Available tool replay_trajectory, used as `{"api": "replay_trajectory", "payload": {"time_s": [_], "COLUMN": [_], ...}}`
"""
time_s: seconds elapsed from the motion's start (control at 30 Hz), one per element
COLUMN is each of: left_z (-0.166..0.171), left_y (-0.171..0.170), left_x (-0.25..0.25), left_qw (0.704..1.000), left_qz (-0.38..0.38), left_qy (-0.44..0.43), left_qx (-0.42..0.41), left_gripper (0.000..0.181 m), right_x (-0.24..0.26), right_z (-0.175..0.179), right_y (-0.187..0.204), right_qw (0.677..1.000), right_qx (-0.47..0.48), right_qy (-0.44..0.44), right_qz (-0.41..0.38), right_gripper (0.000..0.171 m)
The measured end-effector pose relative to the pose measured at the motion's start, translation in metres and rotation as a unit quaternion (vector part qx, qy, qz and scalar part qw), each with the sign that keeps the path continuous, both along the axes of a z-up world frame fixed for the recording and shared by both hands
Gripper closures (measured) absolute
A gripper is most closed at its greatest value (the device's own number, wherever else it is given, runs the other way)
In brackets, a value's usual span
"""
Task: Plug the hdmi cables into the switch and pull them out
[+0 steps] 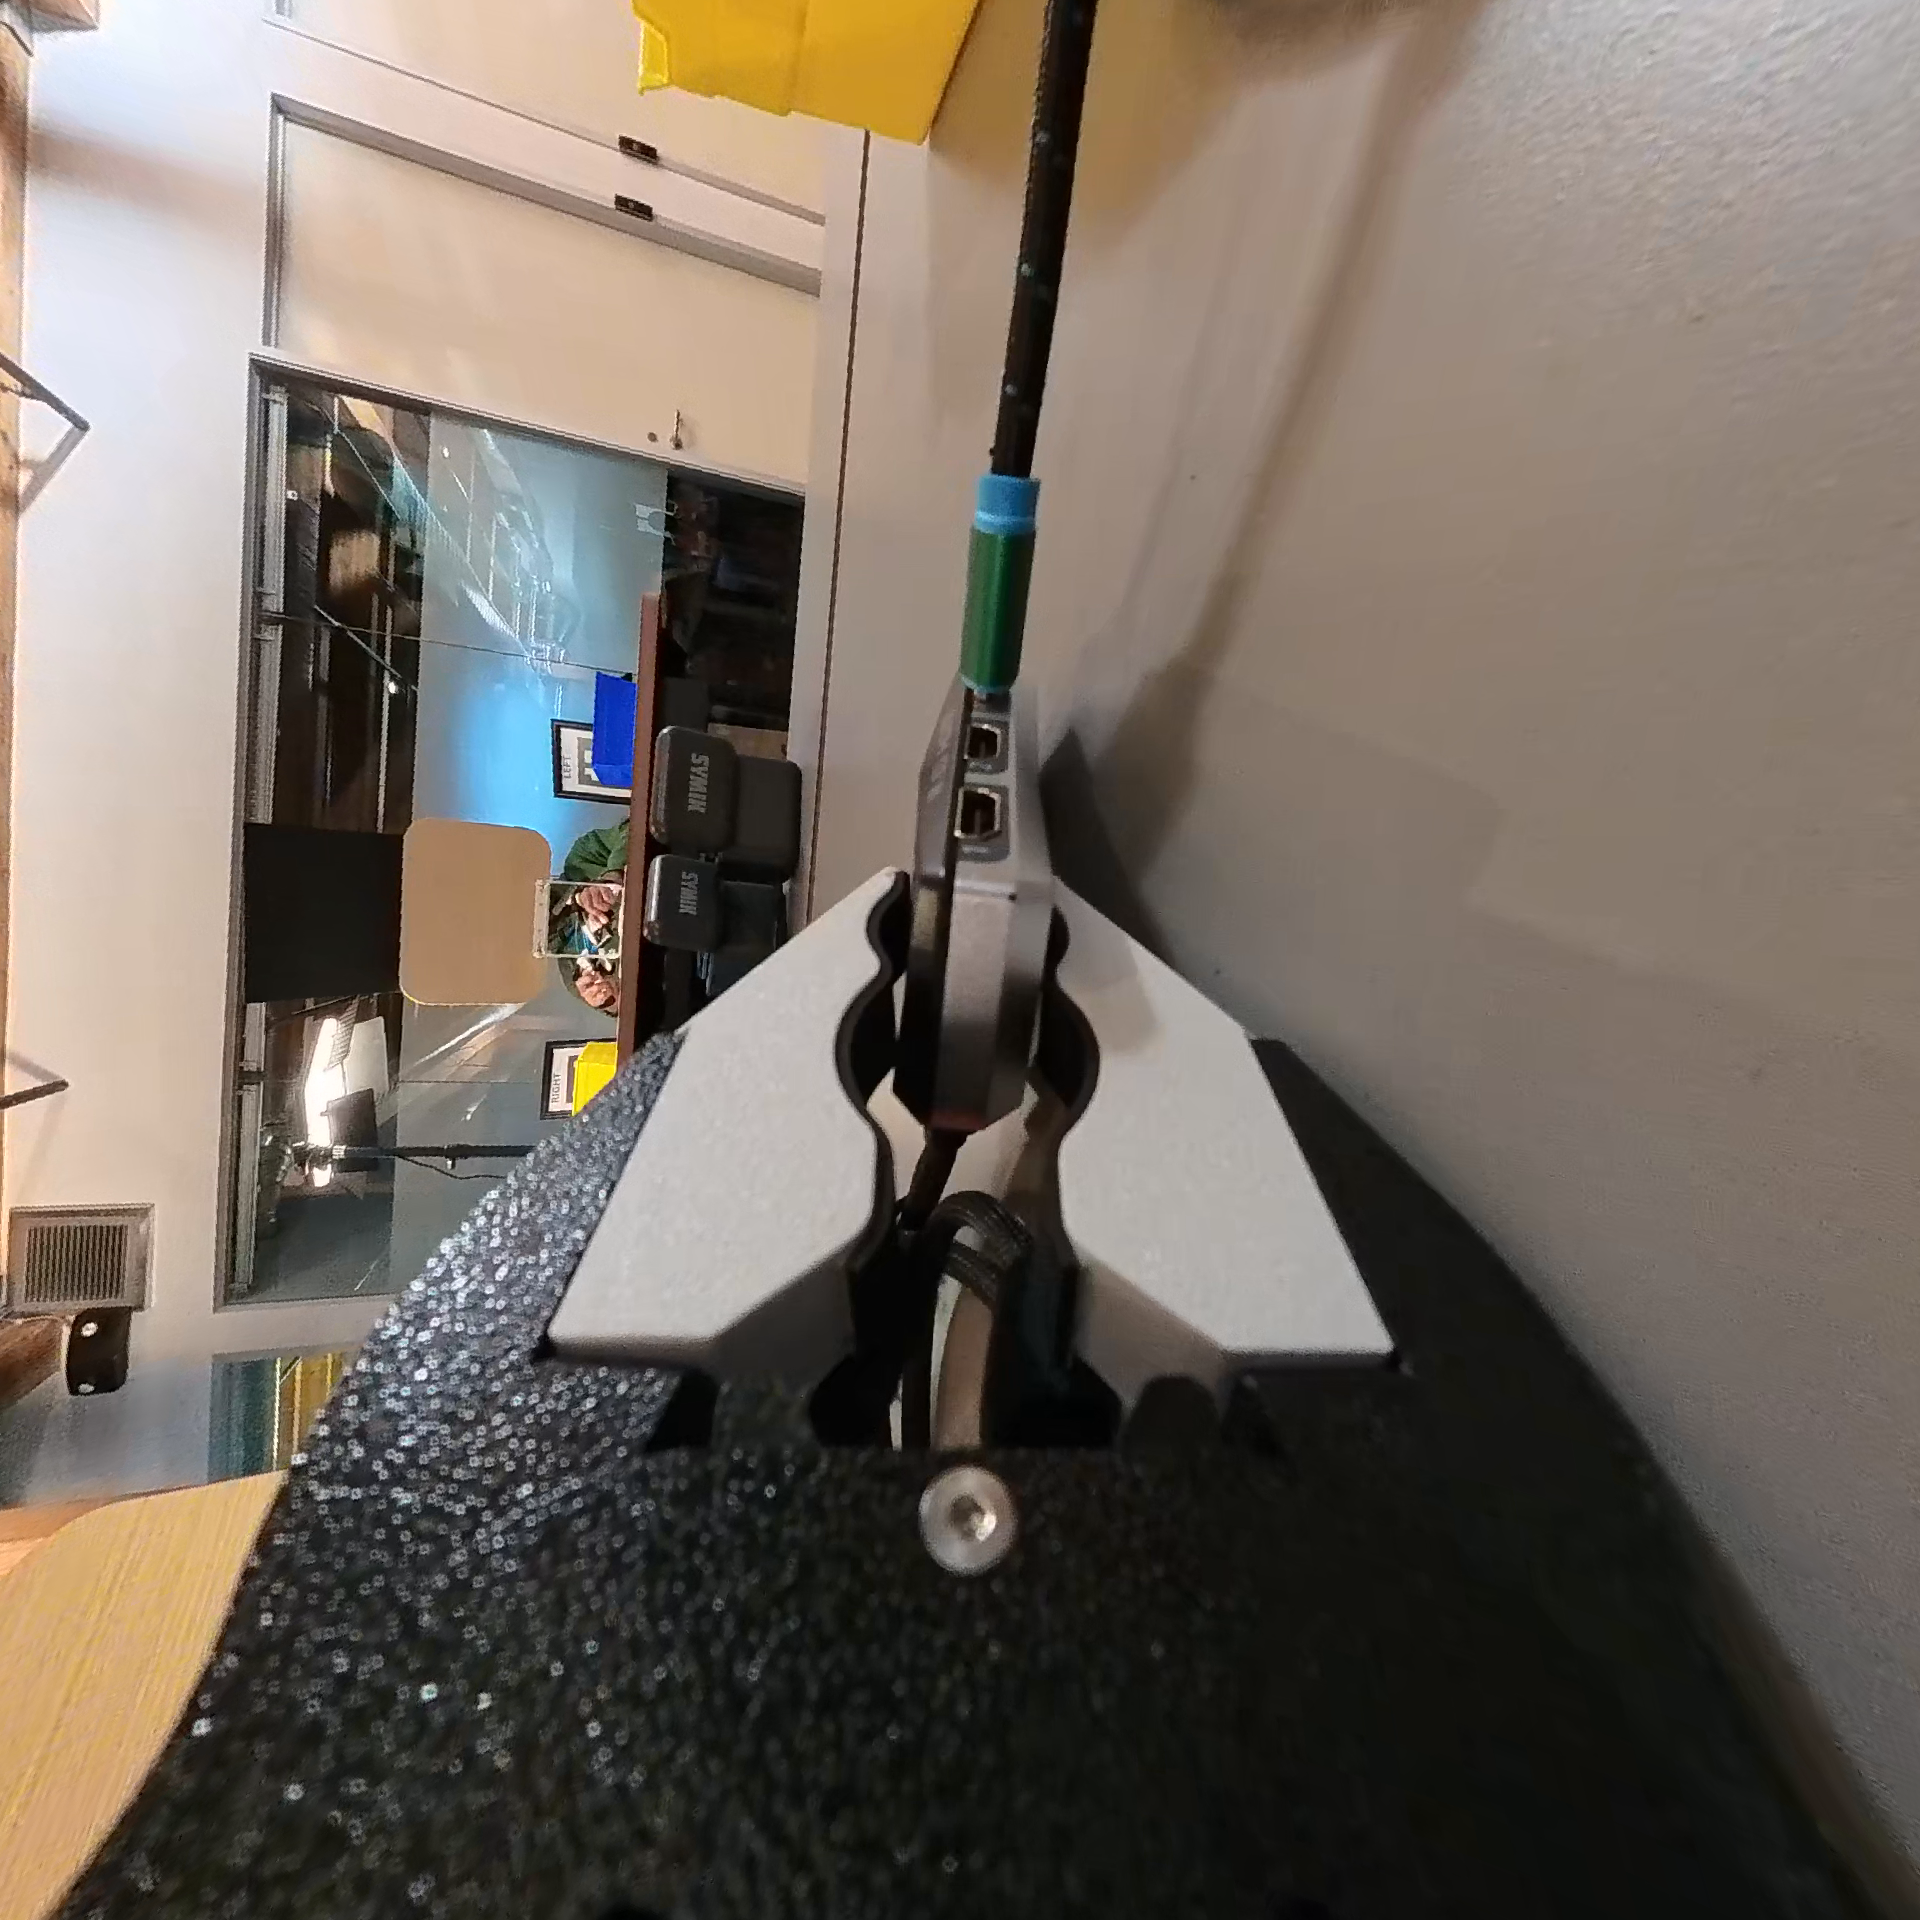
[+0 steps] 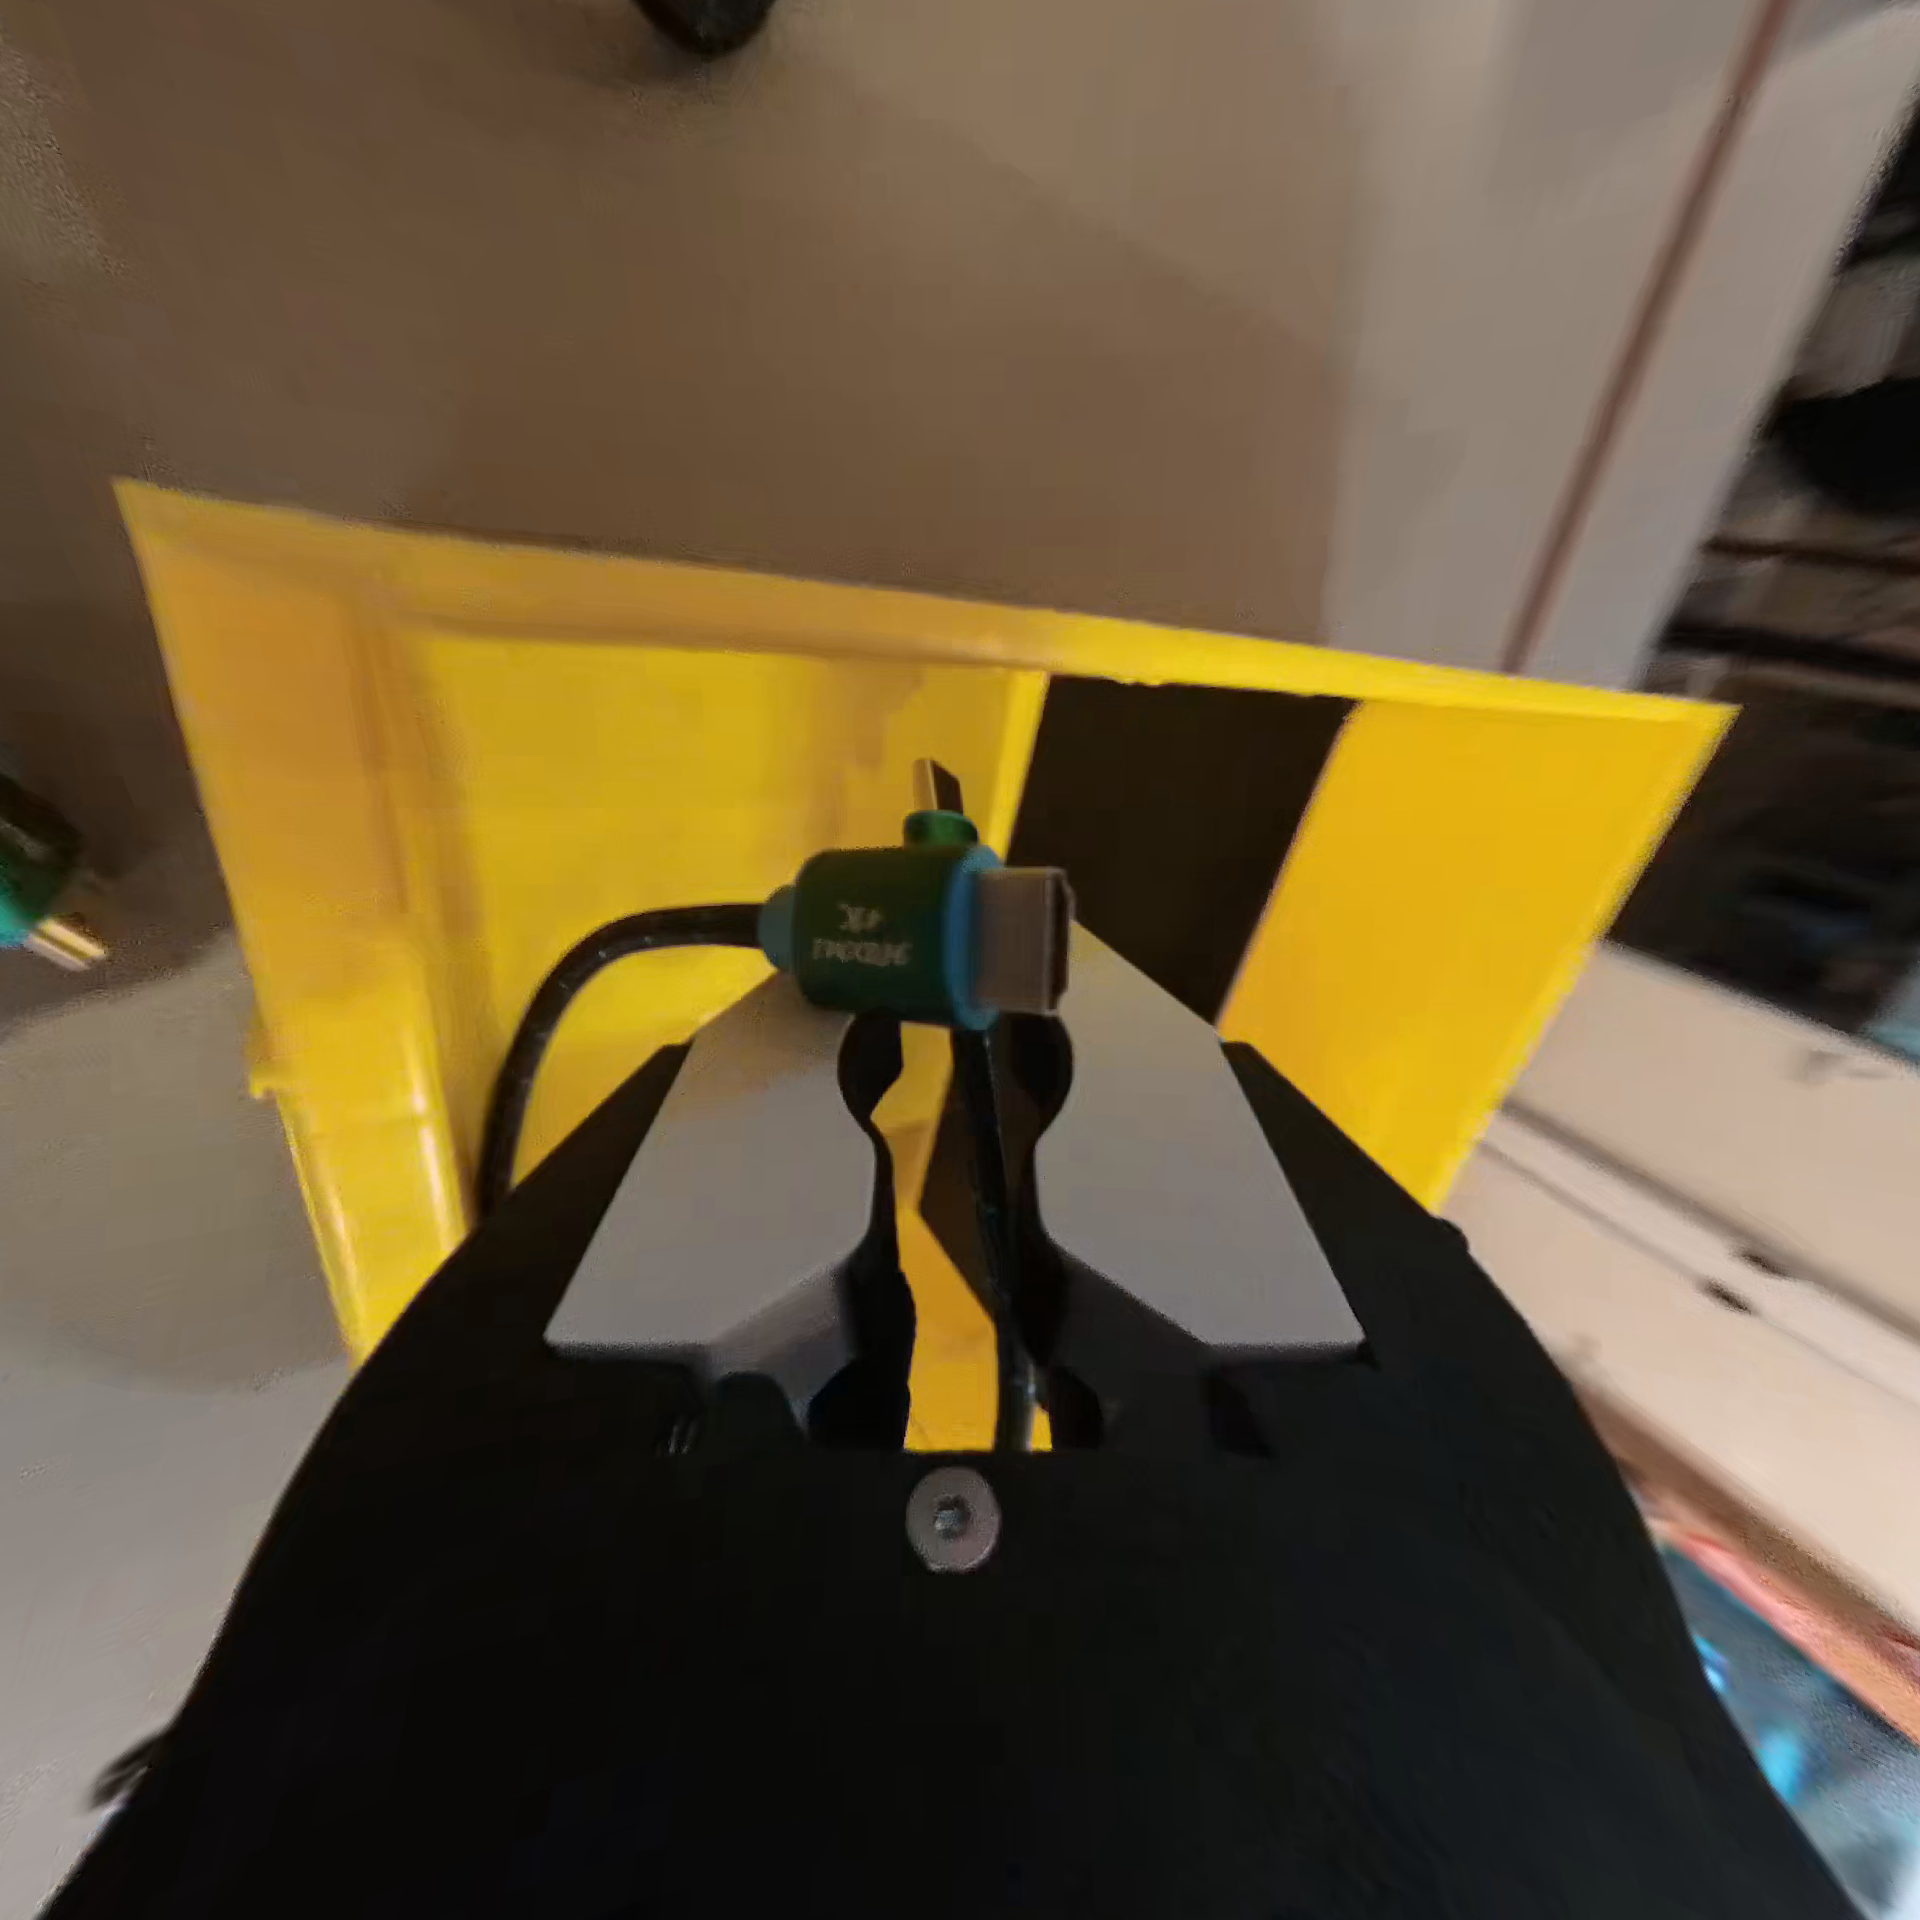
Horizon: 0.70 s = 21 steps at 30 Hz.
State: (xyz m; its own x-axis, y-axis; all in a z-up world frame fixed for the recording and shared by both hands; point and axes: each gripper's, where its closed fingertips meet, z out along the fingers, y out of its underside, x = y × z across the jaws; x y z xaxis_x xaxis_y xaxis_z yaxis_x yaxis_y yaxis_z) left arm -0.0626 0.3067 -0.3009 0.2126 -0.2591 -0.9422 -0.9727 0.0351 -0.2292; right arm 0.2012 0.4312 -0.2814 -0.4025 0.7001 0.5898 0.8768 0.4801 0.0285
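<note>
Nearest lens, left view: my left tool (image 1: 971, 971), black speckled body w/ two grey angled fingers (image 1: 774, 1122), closed hard on the slim dark-grey metal HDMI switch box (image 1: 971, 977). Box held edge-on, long axis running away from me, straight along the fingers.

Item 1: switch port face. Two empty HDMI ports (image 1: 982, 784) in view. Beyond them, at the far end, one green metal plug w/ blue collar (image 1: 995, 592) looks seated; its black braided cable (image 1: 1044, 260) runs on toward the top of frame. Pale wall (image 1: 1507, 520) just beside the box.

Item 2: my right tool (image 2: 951, 1023), same build, fingers drawn together on a second green-and-blue HDMI plug (image 2: 899, 940). Grip sits at the very fingertips. Plug lies crosswise to the fingers, silver connector tip (image 2: 1023, 940) pointing to frame right; its black cable (image 2: 530, 1049) loops off to frame left.

Item 3: yellow plastic bin (image 2: 416, 831) w/ black panel (image 2: 1164, 831), behind the right tool. A third green plug (image 2: 42, 883) sits at far left edge, blurred.

Key relation (my judgement): free ports open along the switch's long axis, so the held plug's tip must be lined up w/ that axis before entry. Right tool is the carrier; left only steadies. Neither view shows both together, so which way the switch lies from the plug – cannot tell. Est. one cable in, others still to go.
</note>
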Motion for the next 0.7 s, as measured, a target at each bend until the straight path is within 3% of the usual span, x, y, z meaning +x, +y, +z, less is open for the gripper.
{"api": "replay_trajectory", "payload": {"time_s": [0.1,0.2,0.37,0.47,0.57,0.63,0.7], "left_z": [0.001,0.002,0.005,0.005,0.006,0.005,0.006], "left_y": [0.001,0.003,0.006,0.008,0.008,0.008,0.007], "left_x": [0.0,0.002,0.004,0.006,0.008,0.009,0.009], "left_qw": [1.0,1.0,1.0,1.0,1.0,1.0,1.0], "left_qz": [-0.001,-0.002,-0.004,-0.003,0.001,0.004,0.004], "left_qy": [0.0,-0.003,-0.006,-0.005,-0.01,-0.012,-0.014], "left_qx": [0.001,0.0,0.0,0.0,-0.003,-0.005,-0.007], "left_gripper": [0.161,0.161,0.162,0.161,0.161,0.161,0.161], "right_x": [0.005,0.008,0.0,-0.001,-0.063,-0.113,-0.149], "right_z": [-0.018,-0.01,0.045,0.093,0.12,0.113,0.091], "right_y": [0.006,0.019,0.021,0.018,-0.039,-0.095,-0.13], "right_qw": [0.996,0.991,0.983,0.977,0.964,0.953,0.952], "right_qx": [-0.057,-0.063,-0.063,0.023,-0.002,-0.039,-0.01], "right_qy": [-0.022,-0.019,0.066,0.109,0.245,0.299,0.303], "right_qz": [-0.064,-0.12,-0.16,-0.181,-0.103,-0.014,0.036], "right_gripper": [0.156,0.149,0.129,0.124,0.124,0.124,0.12]}}
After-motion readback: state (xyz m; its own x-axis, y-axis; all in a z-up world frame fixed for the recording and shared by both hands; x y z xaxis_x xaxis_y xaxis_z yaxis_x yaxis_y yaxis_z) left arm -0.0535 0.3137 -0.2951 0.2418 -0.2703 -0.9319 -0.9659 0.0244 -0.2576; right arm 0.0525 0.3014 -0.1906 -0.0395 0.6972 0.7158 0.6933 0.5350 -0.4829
